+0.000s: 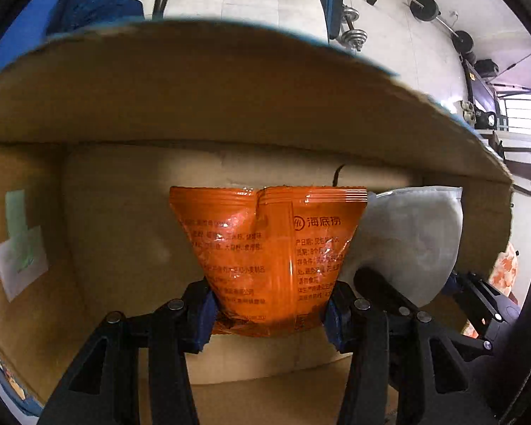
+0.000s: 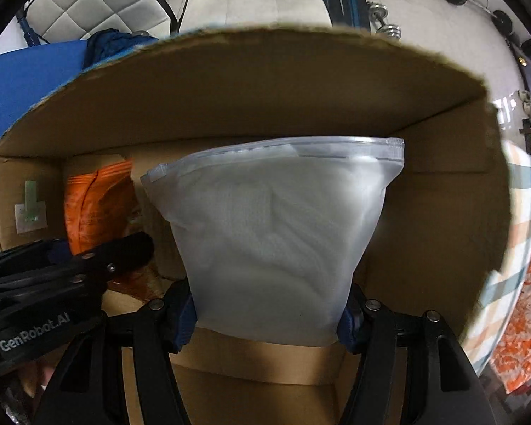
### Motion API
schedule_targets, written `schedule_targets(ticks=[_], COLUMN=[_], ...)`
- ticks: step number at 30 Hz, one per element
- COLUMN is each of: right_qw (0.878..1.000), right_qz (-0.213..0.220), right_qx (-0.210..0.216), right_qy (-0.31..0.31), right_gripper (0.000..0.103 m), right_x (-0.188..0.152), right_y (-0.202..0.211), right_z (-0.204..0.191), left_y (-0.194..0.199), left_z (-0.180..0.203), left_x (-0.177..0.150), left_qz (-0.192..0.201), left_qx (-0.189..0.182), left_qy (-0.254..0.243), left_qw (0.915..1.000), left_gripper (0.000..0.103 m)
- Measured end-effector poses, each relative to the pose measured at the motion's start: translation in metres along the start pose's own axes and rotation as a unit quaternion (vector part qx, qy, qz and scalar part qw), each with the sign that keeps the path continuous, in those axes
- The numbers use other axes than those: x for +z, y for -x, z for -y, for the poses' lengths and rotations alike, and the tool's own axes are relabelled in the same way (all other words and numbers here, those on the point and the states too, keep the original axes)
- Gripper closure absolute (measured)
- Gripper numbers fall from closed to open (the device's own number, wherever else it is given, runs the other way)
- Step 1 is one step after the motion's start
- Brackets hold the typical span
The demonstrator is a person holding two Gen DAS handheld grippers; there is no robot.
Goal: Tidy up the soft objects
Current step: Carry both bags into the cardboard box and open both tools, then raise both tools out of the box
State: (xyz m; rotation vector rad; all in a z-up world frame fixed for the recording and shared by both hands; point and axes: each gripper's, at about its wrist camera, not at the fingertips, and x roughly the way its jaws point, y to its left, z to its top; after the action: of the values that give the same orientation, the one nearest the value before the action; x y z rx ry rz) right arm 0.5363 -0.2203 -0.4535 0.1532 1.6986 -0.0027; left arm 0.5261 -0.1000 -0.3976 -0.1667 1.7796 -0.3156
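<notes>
Inside an open brown cardboard box, a pale green sticker sits on its left wall. My left gripper is clenched on a shiny orange foil snack packet, hanging over the box floor. Just beside it, my right gripper grasps a frosted white zip-top pouch holding folded white fabric. The box's tall far flap blocks the tiled floor and dumbbells beyond.
</notes>
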Motion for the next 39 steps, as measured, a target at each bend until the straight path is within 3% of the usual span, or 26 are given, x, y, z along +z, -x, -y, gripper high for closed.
schedule_targets(ticks=[9,16,18,20,25,30,34,39], right_qw=[1.000,1.000,1.000,1.000,0.999,0.999,0.999,0.998], right_qz=[-0.023,-0.020,-0.015,-0.010,0.013,0.026,0.032,0.056], right_qx=[0.003,-0.009,-0.007,-0.004,-0.030,-0.027,-0.015,-0.015], right_qy=[0.008,0.016,0.015,0.015,0.028,0.027,0.024,0.021], right_gripper=[0.031,0.024,0.015,0.004,0.004,0.000,0.000,0.000], right_x=[0.007,0.016,0.015,0.009,-0.007,-0.029,-0.055,-0.092], right_y=[-0.011,-0.003,0.005,0.009,0.032,0.052,0.060,0.076], right_z=[0.006,0.000,0.000,0.000,-0.001,-0.004,-0.007,-0.011], left_y=[0.004,0.028,0.035,0.049,0.054,0.071,0.085,0.098], left_z=[0.004,0.009,0.012,0.015,0.014,0.013,0.016,0.012], left_x=[-0.004,-0.015,-0.022,-0.028,-0.042,-0.068,-0.098,-0.130], left_qz=[0.005,0.006,0.012,0.018,0.012,0.044,0.078,0.106], left_qx=[0.043,0.049,0.050,0.046,0.080,0.085,0.101,0.104], left_qy=[-0.011,-0.011,-0.014,-0.018,-0.016,-0.021,-0.026,-0.029], left_qw=[0.9990,0.9987,0.9986,0.9986,0.9966,0.9952,0.9915,0.9885], left_gripper=[0.054,0.053,0.053,0.051,0.028,0.025,0.015,0.014])
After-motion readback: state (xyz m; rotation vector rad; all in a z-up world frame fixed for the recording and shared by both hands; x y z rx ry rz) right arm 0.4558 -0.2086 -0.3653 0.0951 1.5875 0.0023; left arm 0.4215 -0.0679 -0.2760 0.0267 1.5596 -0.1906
